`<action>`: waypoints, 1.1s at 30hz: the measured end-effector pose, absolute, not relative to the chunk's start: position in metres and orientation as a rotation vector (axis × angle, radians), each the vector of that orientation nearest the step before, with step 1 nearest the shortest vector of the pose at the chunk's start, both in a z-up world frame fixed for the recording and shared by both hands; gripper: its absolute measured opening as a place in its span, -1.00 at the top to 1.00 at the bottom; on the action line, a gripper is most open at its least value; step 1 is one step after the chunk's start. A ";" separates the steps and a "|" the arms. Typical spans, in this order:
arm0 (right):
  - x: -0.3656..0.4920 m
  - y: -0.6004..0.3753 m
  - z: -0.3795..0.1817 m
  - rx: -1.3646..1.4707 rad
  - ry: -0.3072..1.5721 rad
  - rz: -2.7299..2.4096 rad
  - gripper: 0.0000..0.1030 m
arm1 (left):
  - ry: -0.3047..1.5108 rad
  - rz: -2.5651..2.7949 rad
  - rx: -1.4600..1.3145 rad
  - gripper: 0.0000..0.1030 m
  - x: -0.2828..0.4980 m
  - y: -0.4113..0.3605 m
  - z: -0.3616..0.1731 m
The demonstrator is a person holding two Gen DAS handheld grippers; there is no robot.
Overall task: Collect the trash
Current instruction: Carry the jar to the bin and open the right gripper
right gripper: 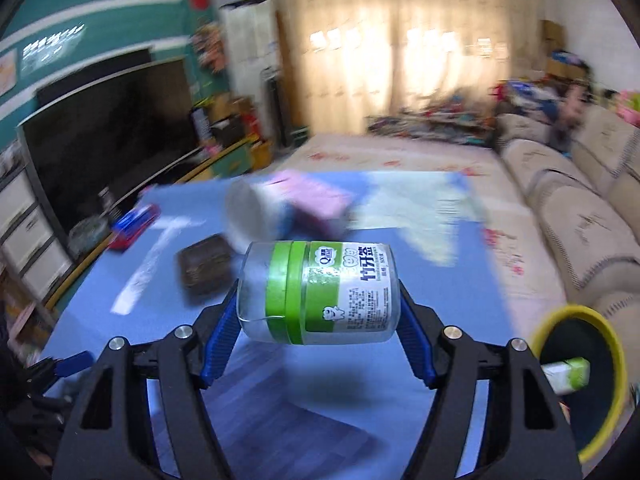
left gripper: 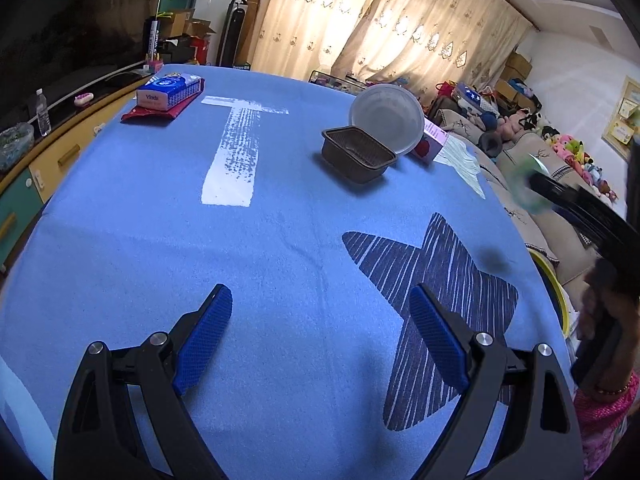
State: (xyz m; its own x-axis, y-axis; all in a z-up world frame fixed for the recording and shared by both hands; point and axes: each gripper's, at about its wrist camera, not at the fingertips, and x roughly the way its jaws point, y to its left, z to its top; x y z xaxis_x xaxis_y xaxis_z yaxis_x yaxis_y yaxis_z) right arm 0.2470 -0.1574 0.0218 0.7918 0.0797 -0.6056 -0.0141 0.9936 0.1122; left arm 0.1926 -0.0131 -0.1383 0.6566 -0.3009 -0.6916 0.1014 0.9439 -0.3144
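- Claw on the right (right gripper: 318, 304): clenched on a clear plastic jar (right gripper: 320, 292) with a green lid band and green-and-white label; the jar lies sideways between the two blue pads, held above the table (right gripper: 460, 280).
- Claw on the left (left gripper: 320, 320): released, its blue pads (left gripper: 210, 332) spread wide with nothing between them, hovering over the blue cloth (left gripper: 140, 240) that covers the table.
- Bin: a yellow-rimmed bin (right gripper: 580, 380) with a dark inside stands off the table's right edge, below and to the right of the held jar; a green-and-white carton (right gripper: 568, 376) lies in it. In the left wrist view only a strip of its yellow rim (left gripper: 554, 292) shows past the cloth's edge.
- Trash on the table: a dark brown plastic tray (left gripper: 358, 154) sits at the far right part of the cloth; a clear round bowl (left gripper: 387, 118) lies tipped on its side just behind it, touching or nearly so; a pink box (left gripper: 430, 140) lies just beside the bowl on the right.
- Far left corner: a blue tissue pack (left gripper: 168, 92) rests on a red pouch (left gripper: 154, 112), well apart from the tray.
- Cloth markings: a white T shape (left gripper: 236, 148) in the middle and a dark striped star (left gripper: 436, 304) under the left claw's right pad.
- Surroundings: the right wrist view is blurred beyond the jar; a dark television (right gripper: 104, 136) stands at left, a beige sofa (right gripper: 580, 208) at right.
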 end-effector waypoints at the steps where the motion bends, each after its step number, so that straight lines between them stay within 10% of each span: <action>1: 0.238 -0.176 0.023 0.121 0.644 0.006 -0.30 | 0.828 -0.228 -0.258 -0.73 0.193 -0.013 -0.139; 16: 0.176 -0.375 -0.019 0.282 0.684 -0.458 -0.30 | 0.856 -0.205 -0.238 -0.73 0.195 -0.018 -0.143; 33: 0.167 -0.369 -0.005 0.311 0.604 -0.419 -0.45 | 0.874 -0.184 -0.156 -0.73 0.198 -0.031 -0.142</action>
